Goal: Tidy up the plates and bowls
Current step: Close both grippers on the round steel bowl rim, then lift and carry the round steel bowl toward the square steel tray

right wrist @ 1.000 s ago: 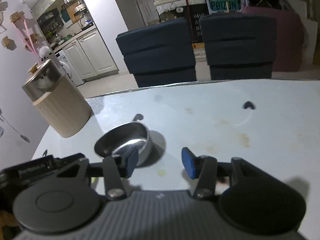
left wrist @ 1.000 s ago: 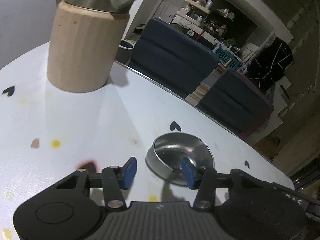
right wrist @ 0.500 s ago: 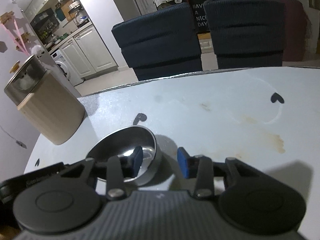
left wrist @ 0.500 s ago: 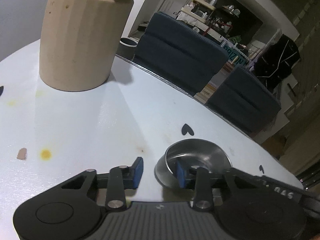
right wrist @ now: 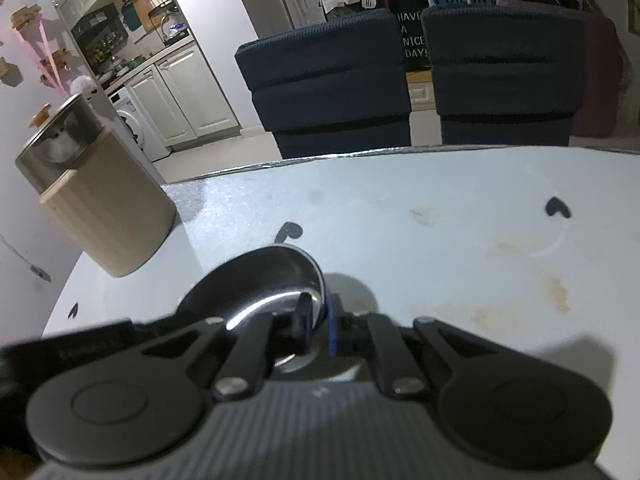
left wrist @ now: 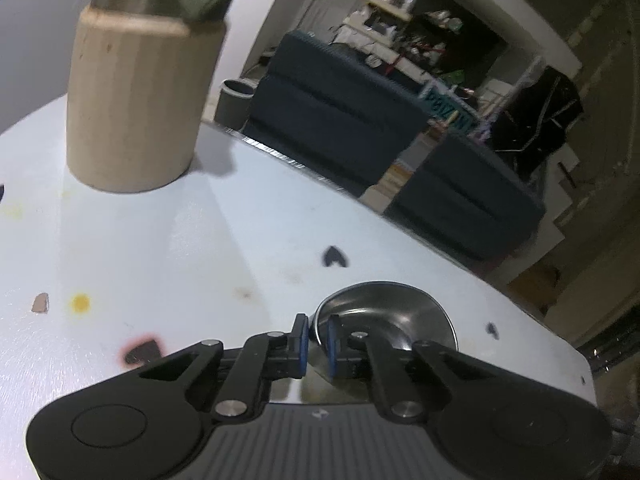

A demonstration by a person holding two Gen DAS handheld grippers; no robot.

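A small steel bowl (left wrist: 384,312) sits tilted over the white table. My left gripper (left wrist: 316,342) is shut on its near left rim, one blue pad inside and one outside. In the right wrist view the same bowl (right wrist: 260,280) is tilted, and my right gripper (right wrist: 318,328) is shut on its right rim. The black body of the left gripper (right wrist: 88,350) shows at the lower left of the right wrist view.
A tall beige canister with a steel lid (left wrist: 136,104) stands at the back left of the table (left wrist: 160,248), also in the right wrist view (right wrist: 96,200). Two dark blue chairs (right wrist: 408,84) stand beyond the far edge. Stains and small heart marks dot the tabletop.
Both grippers have closed from open onto opposite rims of the steel bowl. The bowl now sits tilted between them.
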